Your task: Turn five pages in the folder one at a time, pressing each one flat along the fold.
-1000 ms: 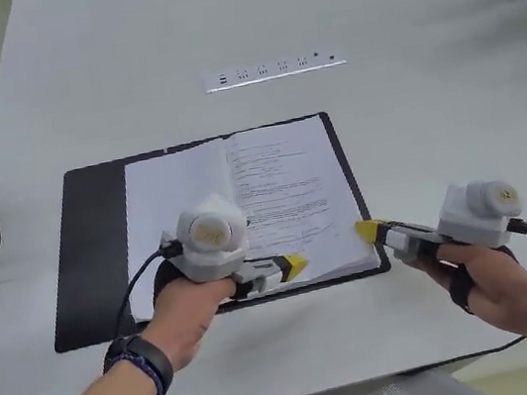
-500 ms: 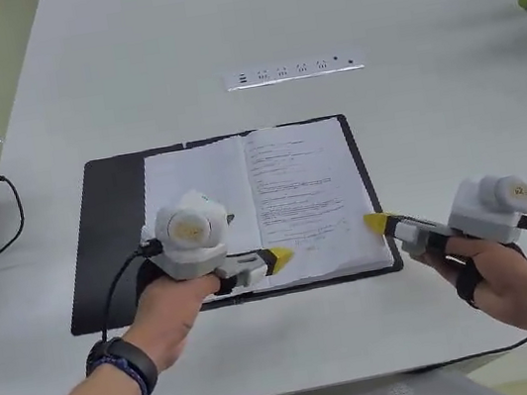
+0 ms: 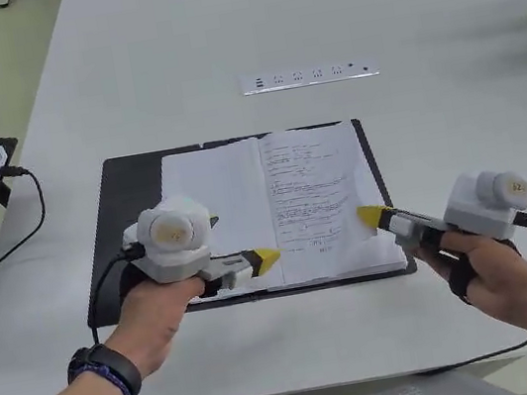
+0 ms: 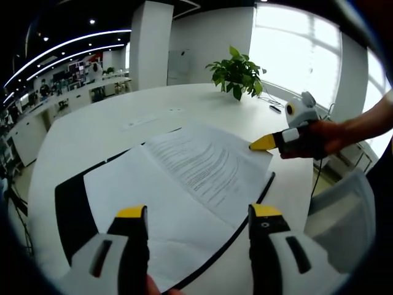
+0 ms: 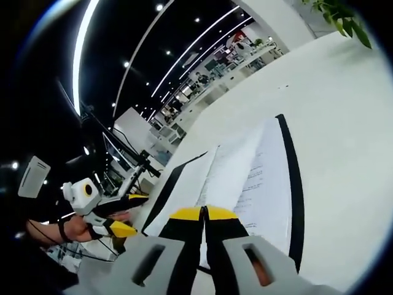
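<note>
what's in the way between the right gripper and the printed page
Nothing visible. The right gripper sits at the right edge of the printed page, jaws shut; the left gripper is off by the near edge of the folder.

Black folder [image 3: 131, 218], white pages [image 3: 319, 199] (black print), pale grey table [image 3: 216, 25].

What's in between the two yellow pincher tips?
In the head view, the printed page of the open folder lies between the left gripper and the right gripper. Nothing else sits on that stretch.
</note>
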The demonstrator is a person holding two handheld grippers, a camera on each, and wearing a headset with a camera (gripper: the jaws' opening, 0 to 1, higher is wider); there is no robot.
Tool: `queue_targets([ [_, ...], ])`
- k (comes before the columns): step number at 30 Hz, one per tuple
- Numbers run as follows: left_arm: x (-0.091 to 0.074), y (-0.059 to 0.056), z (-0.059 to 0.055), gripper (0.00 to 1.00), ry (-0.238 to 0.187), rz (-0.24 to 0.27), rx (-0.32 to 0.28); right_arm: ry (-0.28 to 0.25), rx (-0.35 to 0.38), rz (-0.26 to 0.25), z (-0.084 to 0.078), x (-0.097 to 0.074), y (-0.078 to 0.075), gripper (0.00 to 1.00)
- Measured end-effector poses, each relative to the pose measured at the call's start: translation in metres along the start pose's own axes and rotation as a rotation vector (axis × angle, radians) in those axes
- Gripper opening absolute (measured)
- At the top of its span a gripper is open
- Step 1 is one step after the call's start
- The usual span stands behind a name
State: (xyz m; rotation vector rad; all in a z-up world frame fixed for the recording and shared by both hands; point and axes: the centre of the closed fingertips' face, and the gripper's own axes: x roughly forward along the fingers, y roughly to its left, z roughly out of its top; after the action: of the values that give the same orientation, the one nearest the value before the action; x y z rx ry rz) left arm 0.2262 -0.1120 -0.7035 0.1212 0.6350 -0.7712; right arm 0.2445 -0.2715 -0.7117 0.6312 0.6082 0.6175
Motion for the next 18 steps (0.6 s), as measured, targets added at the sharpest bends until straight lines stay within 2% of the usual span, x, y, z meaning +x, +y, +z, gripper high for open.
queue_targets([
  [6,-0.015,0.01,-0.009,0.66,0.002,0.019,-0.003,0.007,-0.014,0.035,-0.003,0.015,0.022,0.0],
  [9,-0.021,0.015,-0.01,0.67,-0.001,0.028,-0.003,0.017,-0.03,0.064,-0.005,0.025,0.037,0.0],
  [18,-0.039,0.026,-0.017,0.67,-0.001,0.04,0.004,0.039,-0.041,0.118,-0.011,0.049,0.068,0.0],
])
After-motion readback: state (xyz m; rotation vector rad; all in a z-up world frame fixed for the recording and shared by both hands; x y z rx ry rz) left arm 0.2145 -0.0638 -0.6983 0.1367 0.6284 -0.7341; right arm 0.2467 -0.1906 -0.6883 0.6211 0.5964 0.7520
